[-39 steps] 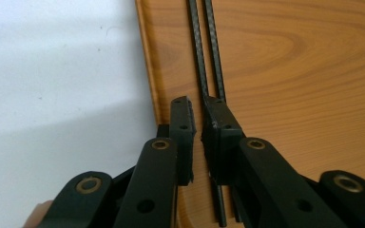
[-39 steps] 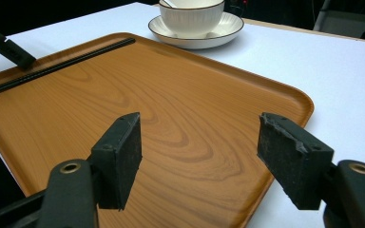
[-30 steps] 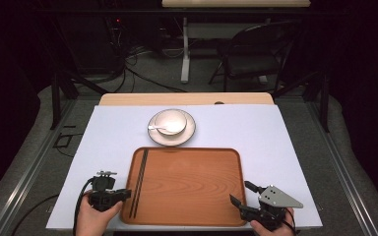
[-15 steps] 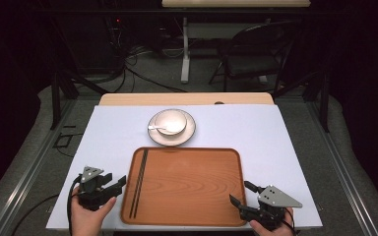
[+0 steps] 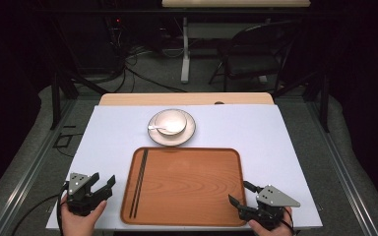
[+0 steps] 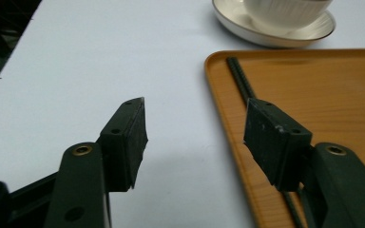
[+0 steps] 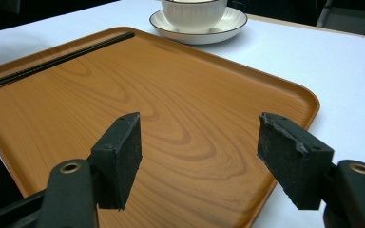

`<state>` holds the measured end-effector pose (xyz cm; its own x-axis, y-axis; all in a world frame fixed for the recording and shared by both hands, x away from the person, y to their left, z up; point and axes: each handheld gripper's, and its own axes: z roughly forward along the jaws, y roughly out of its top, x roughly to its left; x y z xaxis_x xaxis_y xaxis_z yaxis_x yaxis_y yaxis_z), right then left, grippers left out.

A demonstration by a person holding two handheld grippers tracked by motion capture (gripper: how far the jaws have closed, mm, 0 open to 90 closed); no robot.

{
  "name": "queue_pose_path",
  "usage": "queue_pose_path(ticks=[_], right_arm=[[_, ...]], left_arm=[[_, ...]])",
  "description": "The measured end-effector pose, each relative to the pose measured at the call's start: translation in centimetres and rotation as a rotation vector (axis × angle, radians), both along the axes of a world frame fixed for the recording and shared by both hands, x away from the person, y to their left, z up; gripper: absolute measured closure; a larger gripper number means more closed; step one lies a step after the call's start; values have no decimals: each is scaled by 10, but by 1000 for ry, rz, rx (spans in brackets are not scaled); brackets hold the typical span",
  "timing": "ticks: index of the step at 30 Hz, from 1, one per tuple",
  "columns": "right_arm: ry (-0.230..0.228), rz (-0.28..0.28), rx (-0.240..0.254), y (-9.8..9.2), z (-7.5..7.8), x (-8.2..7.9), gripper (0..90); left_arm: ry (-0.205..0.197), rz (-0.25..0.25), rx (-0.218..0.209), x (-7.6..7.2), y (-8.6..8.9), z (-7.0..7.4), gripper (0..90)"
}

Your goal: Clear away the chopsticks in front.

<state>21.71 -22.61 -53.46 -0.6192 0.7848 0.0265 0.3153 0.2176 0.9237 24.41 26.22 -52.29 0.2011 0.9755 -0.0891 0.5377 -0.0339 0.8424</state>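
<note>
Both claws stand apart and hold nothing: my left claw (image 5: 100,181), whose jaws have just been opening, sits just left of the wooden tray (image 5: 192,182), my right claw (image 5: 239,193) over its near right corner. Black chopsticks (image 5: 139,183) lie along the tray's left edge; beyond, a bowl (image 5: 170,121) sits on its saucer (image 5: 189,133).

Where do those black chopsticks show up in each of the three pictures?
High view: chopsticks lie along the tray's left edge.
Left gripper view: they run from top centre down behind the right-hand jaw.
Right gripper view: upper left, slanting.
Shared landmark: the white cup on its saucer beyond the tray.
</note>
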Motion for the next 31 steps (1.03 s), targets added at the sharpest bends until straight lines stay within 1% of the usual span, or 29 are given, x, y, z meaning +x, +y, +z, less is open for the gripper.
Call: queue_pose_path(ticks=[1,5,6,8,9,10,14,17,22,26,31], right_arm=[[-1,4,-4,0,0,0,316],[-2,7,-3,0,0,1,316],[-1,8,-4,0,0,1,317],[-1,8,-3,0,0,1,317],[-2,7,-2,-1,1,1,316],[-2,7,-2,-1,1,1,316],[2,3,0,-3,0,1,315],[4,1,2,-4,0,2,313],[11,-5,2,-6,0,3,310],[18,-7,-5,-5,-1,4,306],[30,-5,-11,-2,-3,5,291]], left_arm=[[4,4,7,0,0,-3,392],[8,-3,0,1,-2,-7,380],[12,-3,3,1,-2,-7,379],[18,-12,0,1,-3,-9,373],[24,-30,-10,2,-4,-11,353],[24,-30,-10,2,-4,-11,346],[51,-48,-9,4,-8,-16,337],[61,-44,-16,5,-9,-18,330],[85,-53,-33,7,-9,-21,327],[90,-45,-29,7,-9,-22,322],[100,-36,-35,9,-7,-22,325]])
